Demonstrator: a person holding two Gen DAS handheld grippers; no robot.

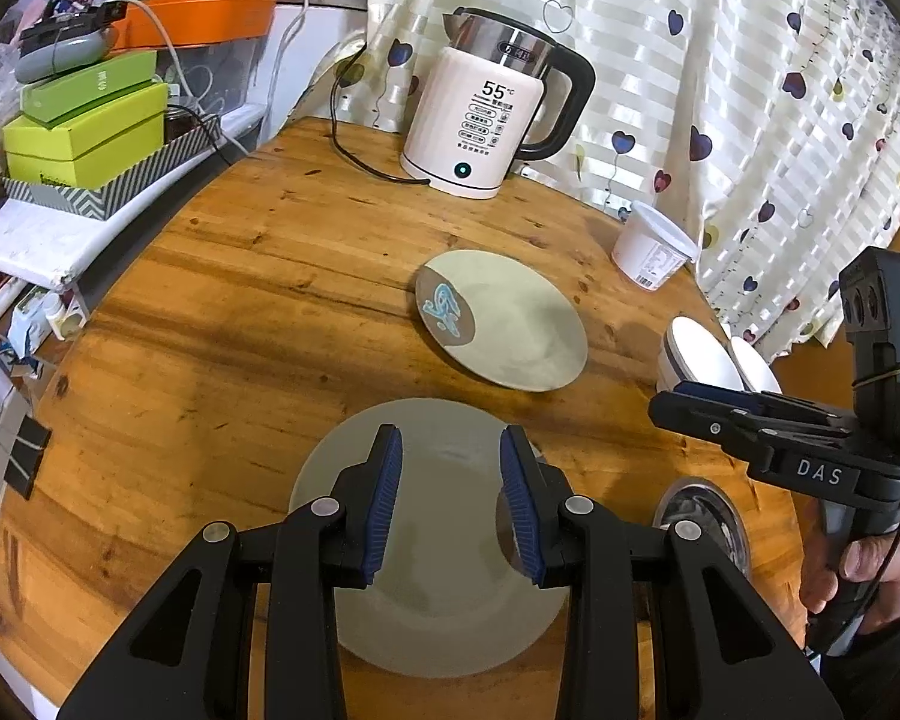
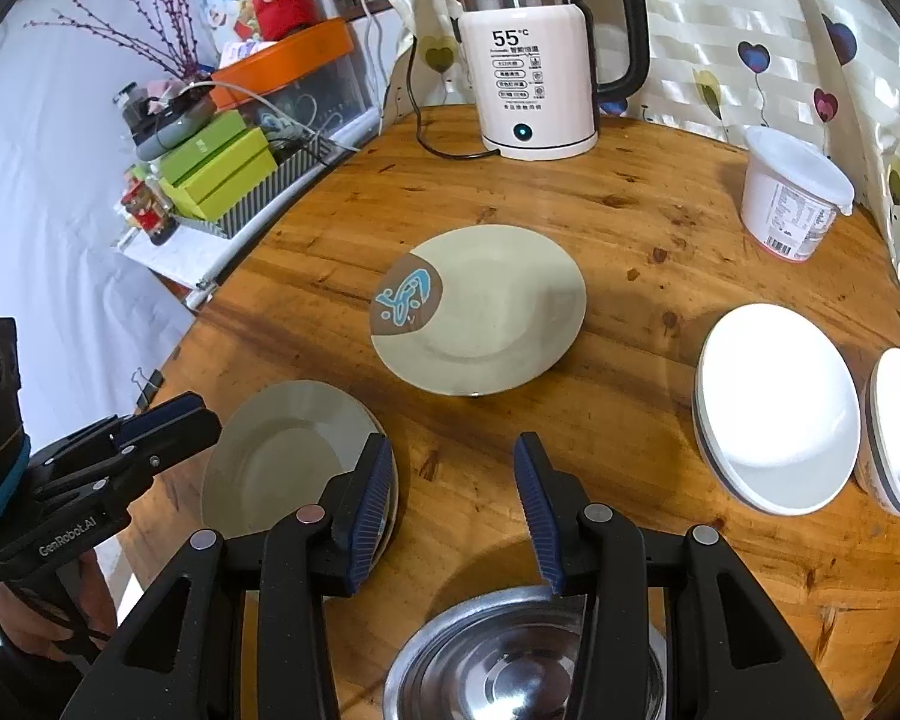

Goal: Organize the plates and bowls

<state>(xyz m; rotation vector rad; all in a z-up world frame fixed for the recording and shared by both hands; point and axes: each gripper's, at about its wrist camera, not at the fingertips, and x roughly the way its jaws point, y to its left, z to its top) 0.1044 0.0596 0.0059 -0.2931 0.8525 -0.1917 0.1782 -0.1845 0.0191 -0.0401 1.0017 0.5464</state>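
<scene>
Showing only in right view – white bowls (image 2: 777, 408); both grippers (image 1: 450, 498) (image 2: 450, 504) wide

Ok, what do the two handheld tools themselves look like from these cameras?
Both are black plastic linkages with silver pivot pins and ribbed blue pads. The left tool reads "GenRobot.AI" on its side in the right wrist view, with a teal band around the black block mounted above it. The right tool reads "DAS" in the left wrist view; its black block shows a green light. Thin black cables run by both bare hands.
</scene>
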